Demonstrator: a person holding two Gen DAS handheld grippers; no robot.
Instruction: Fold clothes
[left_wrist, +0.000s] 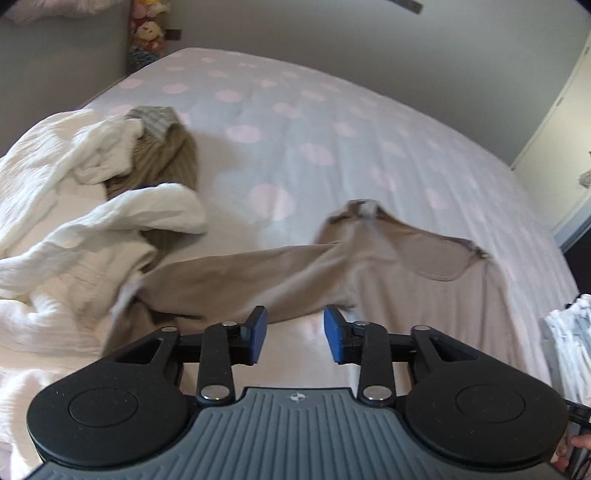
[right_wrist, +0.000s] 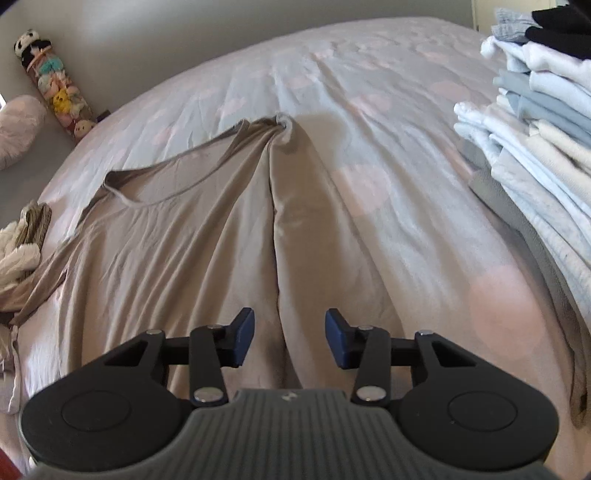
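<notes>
My left gripper was wide open and held nothing. My right gripper was wide open too, just above the tan top. The top lay bunched on the bed, maybe partly folded, near the stack of folded clothes.

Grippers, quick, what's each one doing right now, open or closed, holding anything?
Left gripper: open, holding nothing, above the beige garment.
Right gripper: open, holding nothing, over the same beige garment's centre ridge.
</notes>
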